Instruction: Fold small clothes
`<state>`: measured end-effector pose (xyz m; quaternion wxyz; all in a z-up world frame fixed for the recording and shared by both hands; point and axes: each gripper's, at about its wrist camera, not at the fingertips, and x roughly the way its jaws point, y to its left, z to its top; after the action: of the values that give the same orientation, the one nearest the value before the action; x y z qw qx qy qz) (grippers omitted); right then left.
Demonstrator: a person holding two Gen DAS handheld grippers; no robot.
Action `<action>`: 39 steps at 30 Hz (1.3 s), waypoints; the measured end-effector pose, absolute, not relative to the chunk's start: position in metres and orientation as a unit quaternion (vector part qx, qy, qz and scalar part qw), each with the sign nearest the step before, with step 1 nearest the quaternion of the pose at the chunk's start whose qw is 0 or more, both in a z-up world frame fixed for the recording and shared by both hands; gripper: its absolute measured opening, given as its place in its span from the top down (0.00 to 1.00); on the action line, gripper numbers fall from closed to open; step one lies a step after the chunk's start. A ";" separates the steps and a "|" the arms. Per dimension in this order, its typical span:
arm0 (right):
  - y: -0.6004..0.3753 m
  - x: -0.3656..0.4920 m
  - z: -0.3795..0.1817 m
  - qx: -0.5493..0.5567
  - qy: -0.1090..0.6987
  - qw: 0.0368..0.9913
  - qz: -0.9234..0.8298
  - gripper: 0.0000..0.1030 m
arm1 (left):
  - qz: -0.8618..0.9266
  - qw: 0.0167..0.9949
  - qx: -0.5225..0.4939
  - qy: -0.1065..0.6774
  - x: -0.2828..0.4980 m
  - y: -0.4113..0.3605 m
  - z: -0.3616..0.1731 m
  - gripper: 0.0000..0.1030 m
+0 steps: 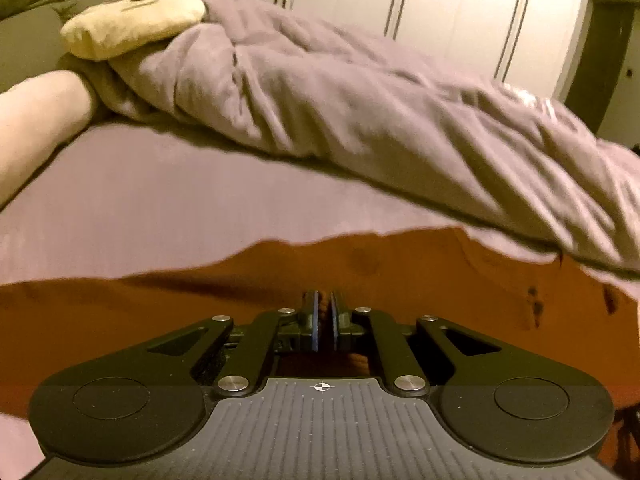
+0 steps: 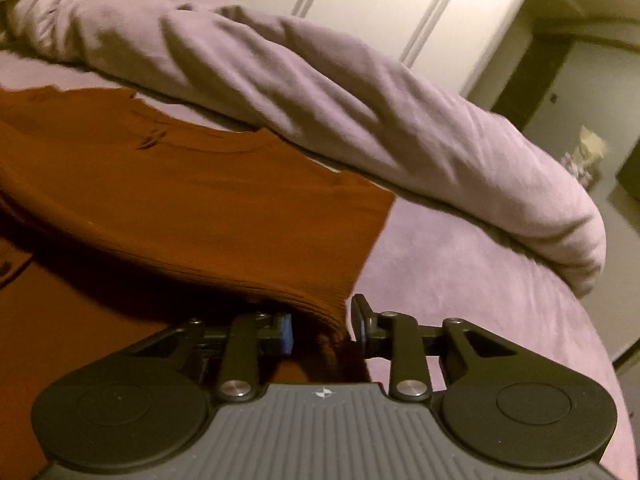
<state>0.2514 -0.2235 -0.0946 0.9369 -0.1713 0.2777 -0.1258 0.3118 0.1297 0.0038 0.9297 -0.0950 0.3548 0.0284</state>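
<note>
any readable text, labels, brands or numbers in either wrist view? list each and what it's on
None readable.
Gripper bodies: only a small round crosshair mark, no letters.
Yellow plush pillow: dark printed marks, too blurred to tell whether they are text.
Rust-brown sweater, purple duvet, white wardrobe: no text.

Spread flat on the lilac bed sheet [image 1: 132, 208], directly ahead of the left gripper [image 1: 325, 312]: a rust-brown ribbed knit top [image 1: 360, 276]. Behind it, running across the bed from far left to near right: a rumpled lilac duvet [image 1: 360, 120]. Atop the duvet's far left end: a pale yellow pillow [image 1: 132, 24]. Behind the bed: white wardrobe doors [image 1: 452, 4]. Between the right gripper's [image 2: 322, 326] parted fingers: the top's folded corner, bare sheet to its right.
</note>
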 end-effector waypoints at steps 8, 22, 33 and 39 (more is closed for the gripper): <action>-0.227 0.238 -0.102 -0.156 0.276 0.935 -0.162 0.77 | 0.033 0.915 -0.098 0.390 0.310 0.144 -0.020 0.97; -0.274 0.213 -0.053 0.241 0.290 0.926 -0.018 0.66 | -0.022 0.895 -0.188 0.404 0.296 0.151 -0.017 0.51; -0.229 0.302 -0.076 0.265 0.390 0.874 0.119 0.66 | -0.074 0.879 -0.149 0.446 0.283 0.124 -0.031 0.16; -0.202 0.257 -0.094 0.248 0.393 0.866 0.187 0.65 | -0.090 0.872 -0.175 0.448 0.280 0.132 -0.035 0.07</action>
<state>0.2574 -0.2020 -0.0943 0.8655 0.2484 0.3928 0.1866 0.2803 0.1319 -0.0351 0.8723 -0.1753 0.4475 -0.0899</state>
